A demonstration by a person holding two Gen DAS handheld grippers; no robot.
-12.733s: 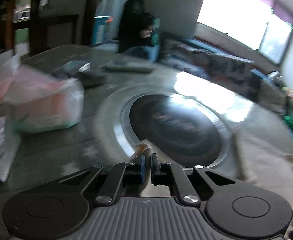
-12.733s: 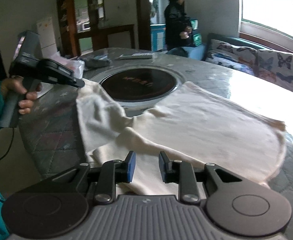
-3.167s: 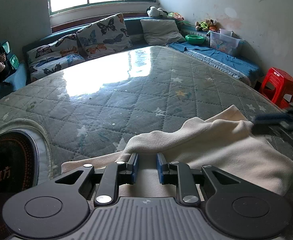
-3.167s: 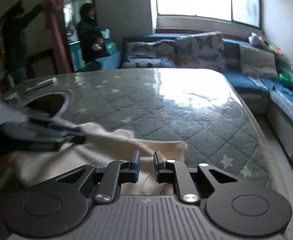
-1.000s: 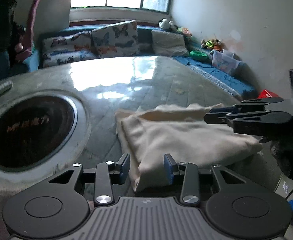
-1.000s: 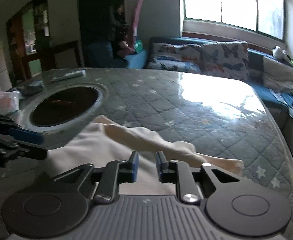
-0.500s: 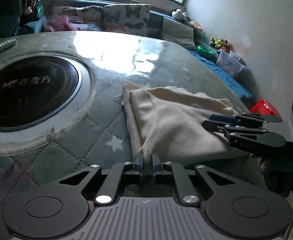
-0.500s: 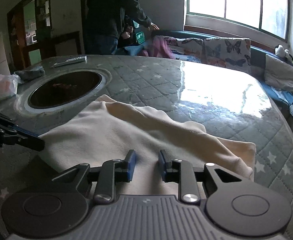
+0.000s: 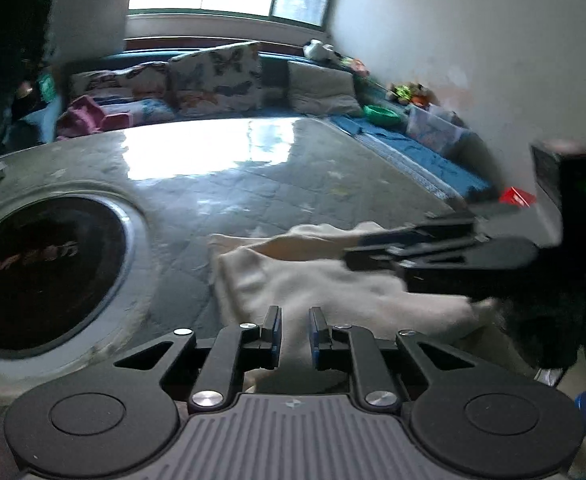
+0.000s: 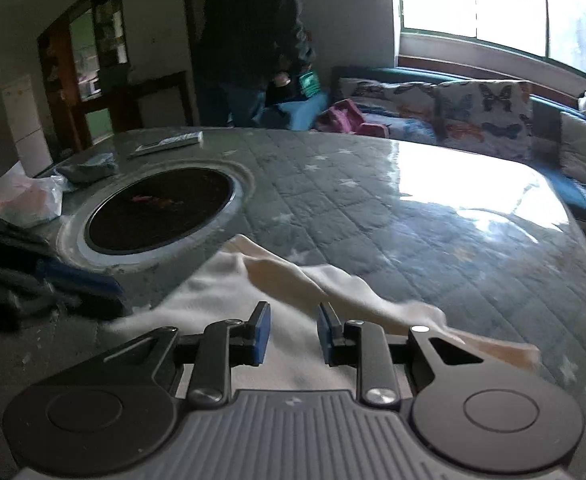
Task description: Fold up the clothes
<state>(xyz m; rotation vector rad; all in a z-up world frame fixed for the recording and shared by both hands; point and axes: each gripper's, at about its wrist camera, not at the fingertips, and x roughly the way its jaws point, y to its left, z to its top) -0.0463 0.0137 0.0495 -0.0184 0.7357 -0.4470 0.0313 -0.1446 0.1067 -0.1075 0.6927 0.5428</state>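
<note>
On the quilted table (image 10: pixel 433 216), near its front edge beside the round inset (image 10: pixel 157 210), the cream garment (image 9: pixel 313 280) lay already folded into a compact stack. My left gripper (image 9: pixel 291 330) & right gripper (image 10: pixel 291 334) were both spread, holding nothing, just over the cloth. Prob. only a last fold or tidy-up was left, imo.

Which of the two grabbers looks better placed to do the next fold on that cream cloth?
Probably the left gripper: open at the cream garment's folded near edge, while the right gripper, open too, hovers over its flat middle.
</note>
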